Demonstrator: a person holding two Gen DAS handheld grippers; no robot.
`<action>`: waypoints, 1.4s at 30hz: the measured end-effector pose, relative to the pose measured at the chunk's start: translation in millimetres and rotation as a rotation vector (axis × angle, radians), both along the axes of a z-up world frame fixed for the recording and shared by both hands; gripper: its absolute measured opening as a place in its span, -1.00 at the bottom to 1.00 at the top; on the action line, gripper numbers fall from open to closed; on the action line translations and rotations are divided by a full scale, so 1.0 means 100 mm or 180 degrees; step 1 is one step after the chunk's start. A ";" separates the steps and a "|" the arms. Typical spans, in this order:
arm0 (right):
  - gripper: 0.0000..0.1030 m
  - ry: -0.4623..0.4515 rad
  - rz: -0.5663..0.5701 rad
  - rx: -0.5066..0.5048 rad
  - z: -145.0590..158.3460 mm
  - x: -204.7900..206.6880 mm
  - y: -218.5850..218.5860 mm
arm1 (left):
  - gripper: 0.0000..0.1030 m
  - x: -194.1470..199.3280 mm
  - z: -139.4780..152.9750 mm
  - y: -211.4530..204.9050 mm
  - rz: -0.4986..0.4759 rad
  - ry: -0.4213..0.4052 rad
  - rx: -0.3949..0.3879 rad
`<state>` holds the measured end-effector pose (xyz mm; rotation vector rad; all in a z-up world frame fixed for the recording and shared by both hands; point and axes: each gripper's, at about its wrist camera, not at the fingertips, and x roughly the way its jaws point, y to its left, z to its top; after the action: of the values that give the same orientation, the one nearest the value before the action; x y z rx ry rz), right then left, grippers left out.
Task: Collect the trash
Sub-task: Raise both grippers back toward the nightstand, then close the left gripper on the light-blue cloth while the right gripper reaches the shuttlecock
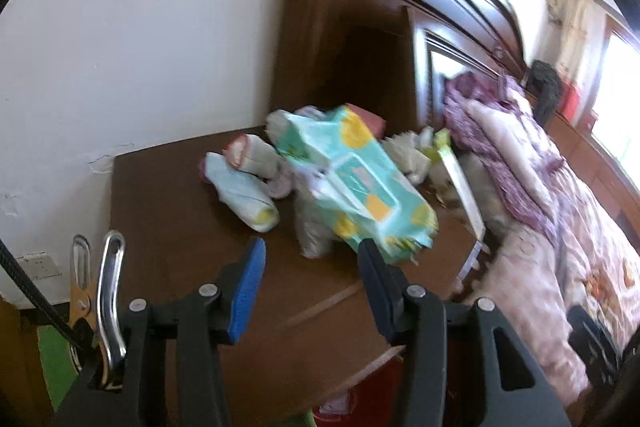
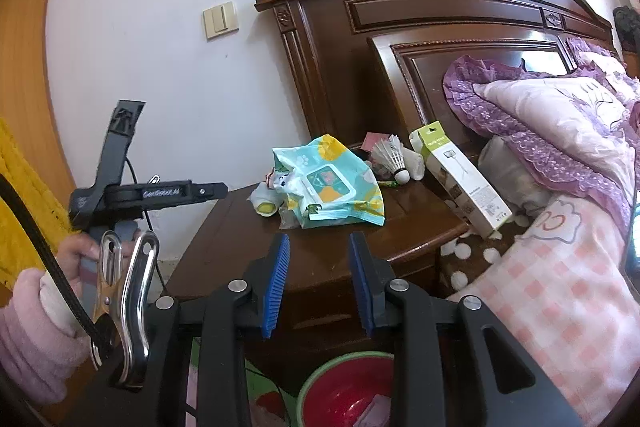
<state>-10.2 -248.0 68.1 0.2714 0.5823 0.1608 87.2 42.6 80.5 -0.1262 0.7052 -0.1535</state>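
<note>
Both fingers [image 1: 310, 255] [image 2: 319, 251] parted, empty; crinkly plastic wipes pack [image 2: 334, 183] on glossy wooden nightstand [image 2: 320, 251].

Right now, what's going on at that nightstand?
A person holds a gripper in each hand over the cluttered nightstand by the bed. Both the left gripper and right gripper are open and empty. A wipes pack, shuttlecock and box lie there untouched. A red bin sits below.

My right tool [image 2: 320, 259] with jaws apart and empty, above the bench [image 2: 248, 239], wet-wipes pack [image 2: 332, 187] lying there, shuttlecock [image 2: 394, 157] behind, red bin [image 2: 344, 391] below
</note>
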 end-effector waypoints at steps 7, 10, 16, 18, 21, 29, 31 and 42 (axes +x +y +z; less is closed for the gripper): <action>-0.39 0.0017 0.0055 -0.0036 -0.05 0.19 0.01 | -0.02 0.48 -0.11 0.18 0.0223 0.0094 -0.0007; -0.39 0.0042 0.0067 -0.0021 -0.09 0.29 -0.02 | 0.00 0.69 -0.22 0.22 0.0311 0.0204 -0.0052; -0.38 0.0104 0.0074 -0.0035 -0.19 0.47 -0.05 | 0.03 1.02 -0.50 0.34 0.0529 0.0437 -0.0246; -0.38 0.0129 0.0087 -0.0033 -0.22 0.52 -0.05 | 0.03 1.13 -0.63 0.38 0.0575 0.0540 -0.0338; -0.38 0.0166 0.0104 -0.0058 -0.28 0.59 -0.06 | 0.03 1.21 -0.73 0.43 0.0625 0.0613 -0.0539; -0.38 0.0258 0.0079 -0.0142 -0.39 0.80 -0.10 | 0.05 1.36 -0.86 0.47 0.0654 0.0575 -0.1057; -0.38 0.0286 0.0038 -0.0187 -0.40 0.87 -0.15 | 0.05 1.40 -0.89 0.46 0.0645 0.0572 -0.1096; -0.39 0.0461 -0.0185 -0.0553 -0.53 1.51 -0.45 | -0.51 1.47 -1.17 0.55 0.0468 0.0508 -0.1475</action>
<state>140.7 -292.9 15.4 0.1317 0.7267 0.0340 234.2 97.1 -36.8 -0.6377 0.8072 -0.1651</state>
